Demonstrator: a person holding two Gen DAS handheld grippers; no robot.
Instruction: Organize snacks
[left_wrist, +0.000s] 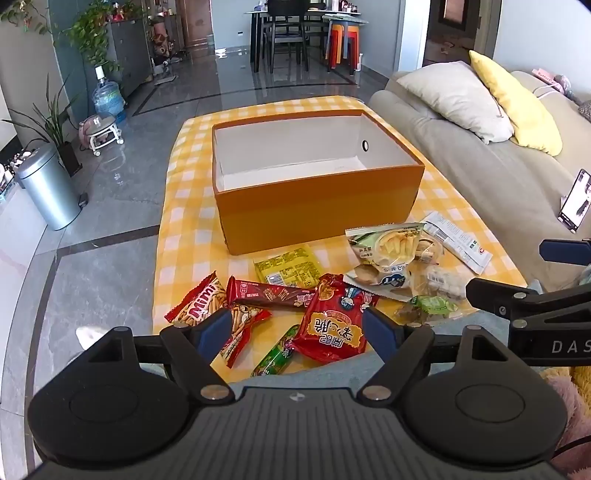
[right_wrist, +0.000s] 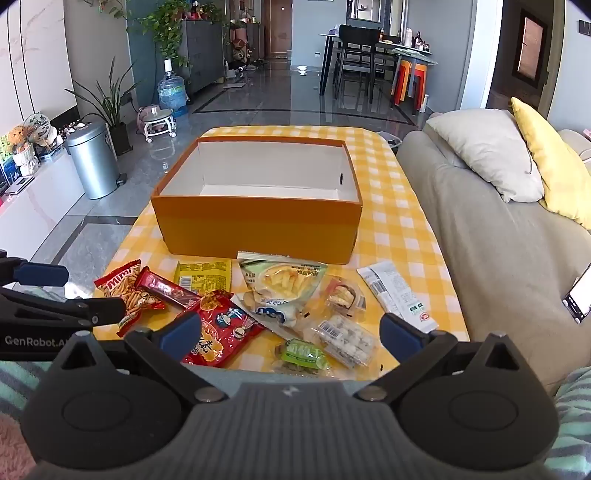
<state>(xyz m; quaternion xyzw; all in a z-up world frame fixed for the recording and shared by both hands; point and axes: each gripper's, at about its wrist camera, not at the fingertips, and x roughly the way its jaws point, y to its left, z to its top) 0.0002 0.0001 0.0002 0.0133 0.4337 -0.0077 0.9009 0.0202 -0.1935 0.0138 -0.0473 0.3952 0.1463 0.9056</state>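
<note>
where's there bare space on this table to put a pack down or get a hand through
The orange box is bare inside. Bare checked tablecloth shows right of the box toward the sofa, left of it, and behind it. In front it is crowded: Mimi pack, red pack and fries bag overlap. Both grippers, left and right, are open.

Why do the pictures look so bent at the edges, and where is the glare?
Both views come through fisheye lenses, so the corners go dark and straight lines bow. In the left wrist view the orange box bulges and daylight glares off the glossy floor. In the right wrist view the floor shines likewise, yet the snacks stay sharp.
</note>
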